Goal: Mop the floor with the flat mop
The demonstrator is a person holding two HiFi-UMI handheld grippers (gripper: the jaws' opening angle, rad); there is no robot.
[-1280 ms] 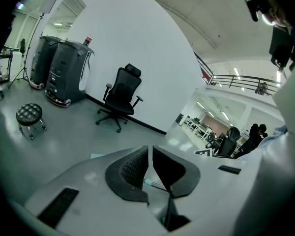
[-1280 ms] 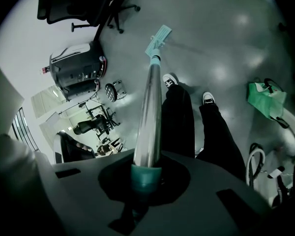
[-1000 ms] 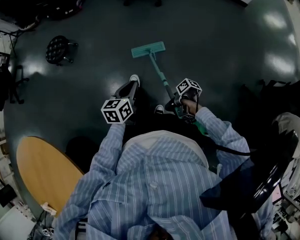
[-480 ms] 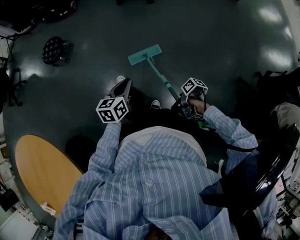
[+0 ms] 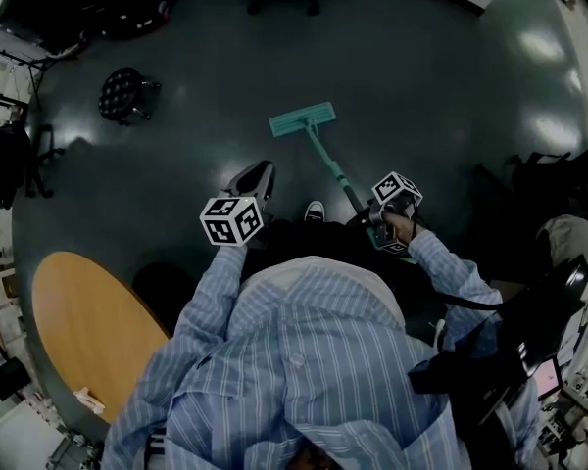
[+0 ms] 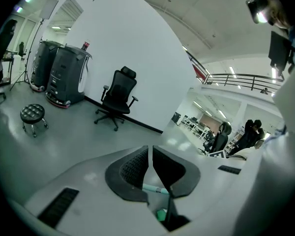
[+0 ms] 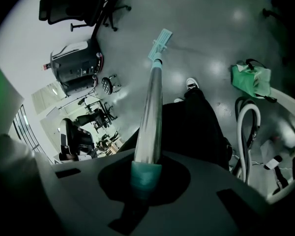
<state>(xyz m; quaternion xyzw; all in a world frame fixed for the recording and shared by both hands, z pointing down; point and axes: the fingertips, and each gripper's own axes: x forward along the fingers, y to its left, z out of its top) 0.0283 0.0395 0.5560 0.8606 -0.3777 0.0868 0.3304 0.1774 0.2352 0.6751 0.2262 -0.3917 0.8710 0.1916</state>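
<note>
The flat mop has a teal head (image 5: pixel 302 119) lying flat on the dark floor ahead of my feet. Its handle (image 5: pixel 331 167) slants back to my right gripper (image 5: pixel 374 215), which is shut on it near the teal grip end. In the right gripper view the silver handle (image 7: pixel 151 112) runs from the jaws (image 7: pixel 146 173) out to the mop head (image 7: pixel 160 42). My left gripper (image 5: pixel 258 172) hovers left of the handle, apart from it. Its jaws (image 6: pixel 150 156) stand together with only a thin slit and hold nothing.
A black round stool (image 5: pixel 122 94) stands at the far left. A wooden round table (image 5: pixel 88 331) lies near left. An office chair (image 6: pixel 119 98) and dark machines (image 6: pixel 64 75) stand by the white wall. A green bag (image 7: pixel 250 80) and a hose (image 7: pixel 246 127) lie right of my legs.
The mop head has slid to the right and slightly nearer in the head view. My right gripper has shifted right with the handle. The left gripper has stayed about where it was.
</note>
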